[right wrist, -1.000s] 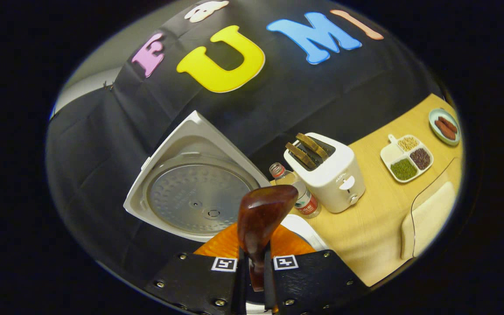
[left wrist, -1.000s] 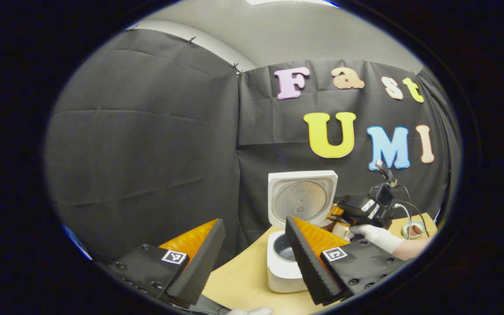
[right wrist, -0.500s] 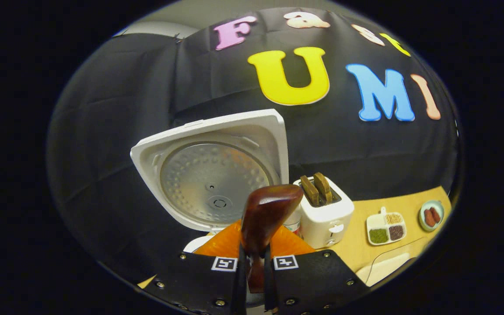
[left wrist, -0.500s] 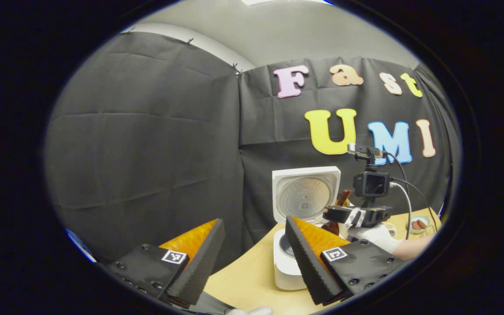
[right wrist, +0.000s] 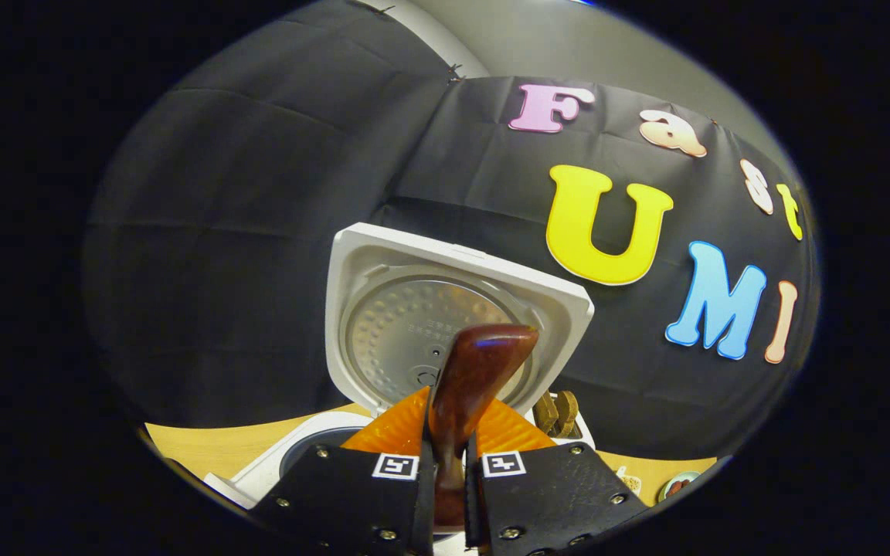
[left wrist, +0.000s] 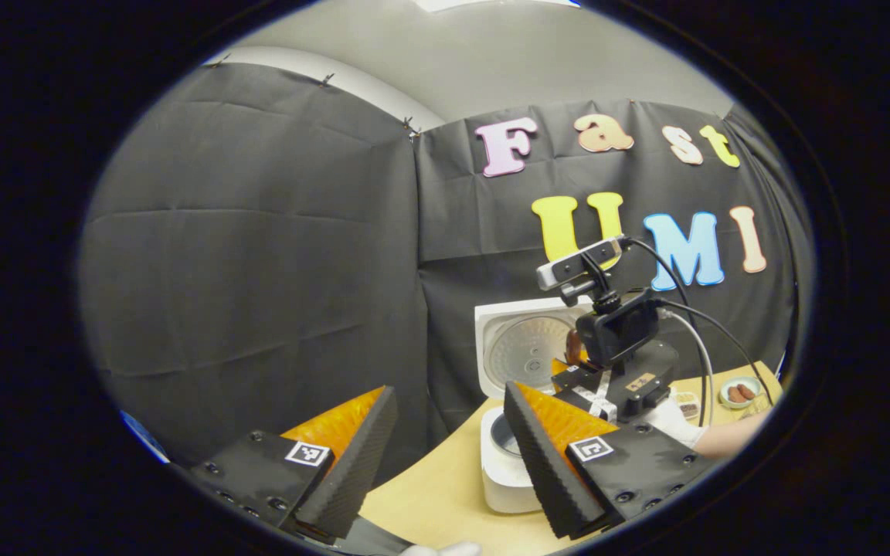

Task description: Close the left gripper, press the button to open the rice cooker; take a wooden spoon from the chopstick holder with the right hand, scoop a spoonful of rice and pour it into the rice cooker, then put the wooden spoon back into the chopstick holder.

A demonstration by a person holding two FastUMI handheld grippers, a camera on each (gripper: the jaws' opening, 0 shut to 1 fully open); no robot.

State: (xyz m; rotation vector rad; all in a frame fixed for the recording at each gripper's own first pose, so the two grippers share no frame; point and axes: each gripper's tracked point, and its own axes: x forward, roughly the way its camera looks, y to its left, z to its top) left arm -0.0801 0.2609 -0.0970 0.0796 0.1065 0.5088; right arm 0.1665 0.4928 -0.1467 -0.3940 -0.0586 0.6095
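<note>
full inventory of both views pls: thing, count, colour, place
rice cooker: 1, white, on table, lid raised upright
wooden spoon: 1, dark brown, clamped in right tool, bowl end up in front of the lid
toaster: 1, white, brown slices in slots, behind right tool
small dish: 1, pale rim, brown pieces, far right of table
table: 1, light wood
left tool: 1, open, holding nothing
right tool: 1, shut on spoon handle
gloved hand: 1, white, holding right tool
</note>
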